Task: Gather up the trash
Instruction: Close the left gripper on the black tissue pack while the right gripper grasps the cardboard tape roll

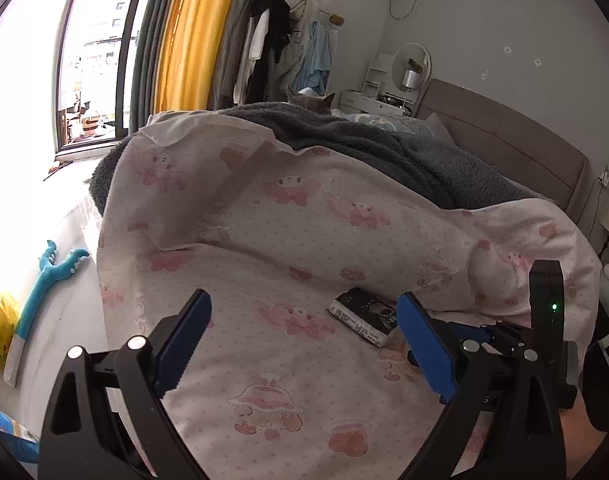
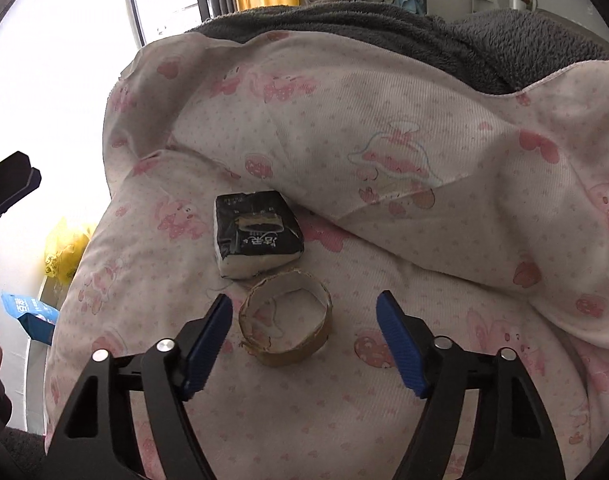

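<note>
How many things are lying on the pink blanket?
2. A black tissue pack lies farther back, and an empty tape ring sits just in front, between the right gripper's open fingers. Folds may hide more.

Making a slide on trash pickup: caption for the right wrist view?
Open right tool straddles an empty tape ring beside a black tissue pack on a pink-print quilt.

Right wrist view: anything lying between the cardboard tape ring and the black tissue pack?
Nothing: only a narrow strip of pink quilt separates the cardboard tape ring from the black tissue pack, per right wrist view.

Empty brown cardboard tape ring [image 2: 285, 322] lies flat on pink quilt [image 2: 384, 420], touching black tissue pack [image 2: 256, 233]
</note>
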`<move>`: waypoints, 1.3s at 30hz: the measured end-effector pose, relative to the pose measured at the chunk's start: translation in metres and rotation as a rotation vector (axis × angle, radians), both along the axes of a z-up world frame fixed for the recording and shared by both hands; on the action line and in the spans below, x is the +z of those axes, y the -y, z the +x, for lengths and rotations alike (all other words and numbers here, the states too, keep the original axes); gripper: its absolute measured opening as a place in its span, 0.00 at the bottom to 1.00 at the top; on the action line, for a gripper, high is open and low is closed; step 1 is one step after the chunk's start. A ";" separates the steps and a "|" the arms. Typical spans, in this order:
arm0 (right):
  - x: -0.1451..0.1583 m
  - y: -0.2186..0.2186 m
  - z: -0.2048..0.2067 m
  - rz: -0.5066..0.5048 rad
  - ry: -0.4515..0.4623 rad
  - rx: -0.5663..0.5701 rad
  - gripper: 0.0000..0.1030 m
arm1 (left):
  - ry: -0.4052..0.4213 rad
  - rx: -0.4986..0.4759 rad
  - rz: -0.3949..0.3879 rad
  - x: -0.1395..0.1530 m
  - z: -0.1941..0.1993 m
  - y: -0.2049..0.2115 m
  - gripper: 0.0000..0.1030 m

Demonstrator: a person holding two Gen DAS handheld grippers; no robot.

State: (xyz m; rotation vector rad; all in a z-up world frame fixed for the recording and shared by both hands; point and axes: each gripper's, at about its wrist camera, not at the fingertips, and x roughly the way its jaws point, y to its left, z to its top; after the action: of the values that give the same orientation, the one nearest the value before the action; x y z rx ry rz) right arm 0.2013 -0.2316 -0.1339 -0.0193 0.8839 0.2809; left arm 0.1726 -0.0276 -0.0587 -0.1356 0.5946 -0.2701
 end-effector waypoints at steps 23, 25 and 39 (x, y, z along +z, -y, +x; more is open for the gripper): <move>0.028 0.038 -0.008 0.125 0.020 0.046 0.45 | -0.090 -0.336 0.095 -0.032 0.053 0.051 0.92; 0.028 0.044 -0.009 0.138 0.018 0.036 0.45 | -0.103 -0.371 0.131 -0.034 0.061 0.060 0.92; 0.036 0.083 -0.011 0.189 0.028 -0.022 0.45 | -0.235 -0.515 0.242 -0.084 0.106 0.100 0.85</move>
State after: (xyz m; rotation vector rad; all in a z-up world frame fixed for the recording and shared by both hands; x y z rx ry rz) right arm 0.1907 -0.3148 -0.0984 0.1614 0.8262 0.3422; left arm 0.2782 -0.1273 -0.1432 0.2277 0.8871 -0.6836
